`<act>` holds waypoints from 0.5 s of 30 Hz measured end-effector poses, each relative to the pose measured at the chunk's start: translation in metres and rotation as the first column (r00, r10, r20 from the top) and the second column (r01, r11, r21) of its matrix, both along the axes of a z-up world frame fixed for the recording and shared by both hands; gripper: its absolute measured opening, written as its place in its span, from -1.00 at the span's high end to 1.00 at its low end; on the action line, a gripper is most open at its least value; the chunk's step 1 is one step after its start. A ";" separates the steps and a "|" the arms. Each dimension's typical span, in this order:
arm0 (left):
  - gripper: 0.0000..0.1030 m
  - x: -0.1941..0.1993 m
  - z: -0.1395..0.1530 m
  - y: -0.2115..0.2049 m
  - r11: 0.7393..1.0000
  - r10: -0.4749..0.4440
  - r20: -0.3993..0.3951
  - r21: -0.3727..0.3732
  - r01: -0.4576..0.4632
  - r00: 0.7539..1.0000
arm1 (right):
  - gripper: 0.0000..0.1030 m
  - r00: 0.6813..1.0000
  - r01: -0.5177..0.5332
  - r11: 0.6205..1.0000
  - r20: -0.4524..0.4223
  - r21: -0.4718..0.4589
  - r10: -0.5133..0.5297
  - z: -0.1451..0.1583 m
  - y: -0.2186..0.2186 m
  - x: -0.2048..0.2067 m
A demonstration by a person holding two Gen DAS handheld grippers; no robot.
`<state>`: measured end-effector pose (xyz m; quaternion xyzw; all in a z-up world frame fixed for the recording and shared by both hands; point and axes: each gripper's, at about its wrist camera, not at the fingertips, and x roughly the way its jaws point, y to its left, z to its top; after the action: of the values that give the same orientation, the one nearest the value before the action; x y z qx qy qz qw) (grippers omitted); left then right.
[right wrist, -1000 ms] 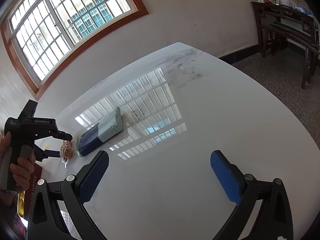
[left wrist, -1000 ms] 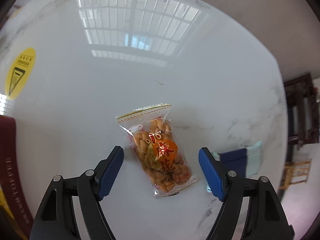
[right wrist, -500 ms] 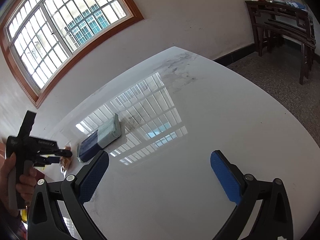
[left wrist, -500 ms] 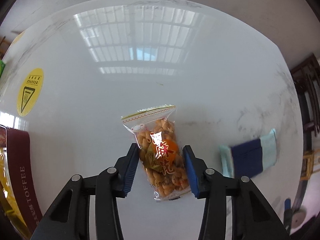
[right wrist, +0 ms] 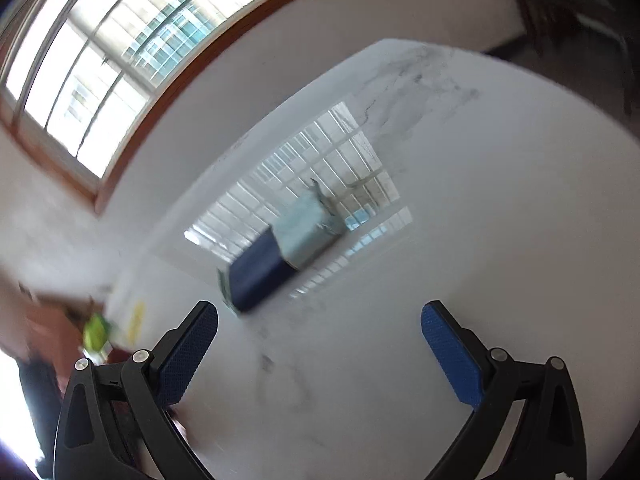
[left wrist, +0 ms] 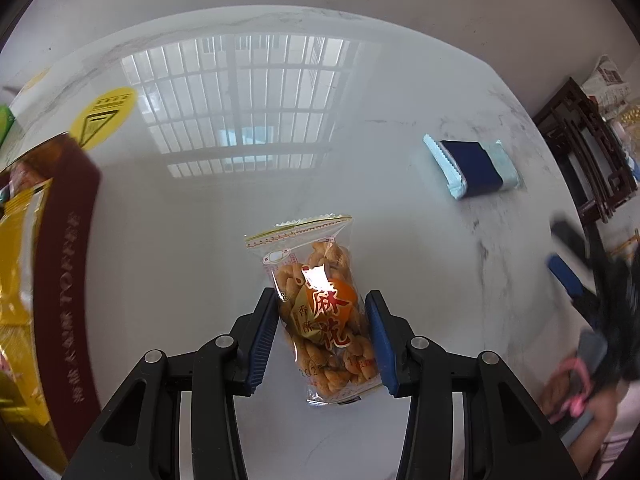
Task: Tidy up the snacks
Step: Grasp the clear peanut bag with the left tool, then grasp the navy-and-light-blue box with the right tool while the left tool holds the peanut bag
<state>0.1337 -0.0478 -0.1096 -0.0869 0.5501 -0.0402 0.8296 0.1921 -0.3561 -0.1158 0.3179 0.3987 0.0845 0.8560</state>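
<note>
left wrist view looks steeply down on a glossy white marble table (left wrist: 168, 264), with the window's grid mirrored across the upper middle of the frame. the left gripper (left wrist: 322, 336) fills the lower centre, and its blue pads (left wrist: 262, 344) have just been closing: they are now clamped on a clear snack packet (left wrist: 320, 312) of golden fried twists with an orange label and red characters (its sealed, crimped end points toward the top of the frame). the packet stands between the pads, pressed on both long sides. at the left edge lies a maroon and yellow toffee bag (left wrist: 60, 272), with a yellow round sticker (left wrist: 104, 116) on the table just above it. a navy and pale blue wrapped bar (left wrist: 472, 168) lies in the upper right, well apart from the packet. at the far right, blurred, is the right gripper held in a person's hand (left wrist: 568, 392).

right wrist view is motion-blurred. the right gripper (right wrist: 320, 344) sits low in the frame with its jaws wide apart and nothing between them, over bare table. the same wrapped bar (right wrist: 280, 256) lies just above the centre, beyond the fingertips. a wood-framed window (right wrist: 120, 48) fills the upper left.
</note>
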 end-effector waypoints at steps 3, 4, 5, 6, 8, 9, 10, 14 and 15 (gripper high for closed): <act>0.12 0.001 0.003 0.011 1.000 0.000 0.003 -0.002 0.000 1.000 | -0.97 0.994 0.098 0.995 -0.053 0.035 -0.097 0.001 0.021 0.026; 0.12 -0.003 0.003 0.016 1.000 0.002 0.002 -0.013 -0.002 1.000 | -0.97 0.986 0.150 0.989 -0.078 -0.003 -0.150 0.004 0.030 0.035; 0.12 -0.004 0.003 0.019 1.000 0.002 0.000 -0.021 -0.002 1.000 | -0.98 0.978 0.183 0.983 -0.096 -0.021 -0.185 0.005 0.038 0.042; 0.12 -0.005 0.002 0.023 1.000 0.003 -0.001 -0.024 -0.004 1.000 | -0.98 0.972 0.206 0.978 -0.107 -0.025 -0.207 0.006 0.045 0.050; 0.12 -0.007 0.001 0.033 0.999 0.012 -0.003 -0.038 -0.012 1.000 | -0.99 0.958 0.255 0.964 -0.118 -0.074 -0.263 0.007 0.059 0.065; 0.12 -0.008 0.000 0.036 0.999 0.013 -0.005 -0.046 -0.013 1.000 | -0.99 0.949 0.276 0.952 -0.123 -0.131 -0.292 0.008 0.067 0.072; 0.12 -0.010 0.000 0.039 0.999 0.010 -0.009 -0.051 -0.010 1.000 | -0.99 0.942 0.282 0.941 -0.130 -0.184 -0.308 0.009 0.075 0.079; 0.12 -0.012 -0.002 0.049 0.998 0.002 -0.015 -0.058 -0.003 1.000 | -1.00 0.953 0.159 0.870 -0.158 -0.467 -0.259 0.004 0.112 0.105; 0.12 -0.013 -0.002 0.052 0.998 0.001 -0.018 -0.062 -0.002 1.000 | -1.00 0.961 0.119 0.854 -0.157 -0.507 -0.227 0.002 0.116 0.104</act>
<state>0.1211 0.0039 -0.1119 -0.1136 0.5558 -0.0559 0.8216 0.2964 -0.2397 -0.1141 0.1309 0.4651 -0.1320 0.8655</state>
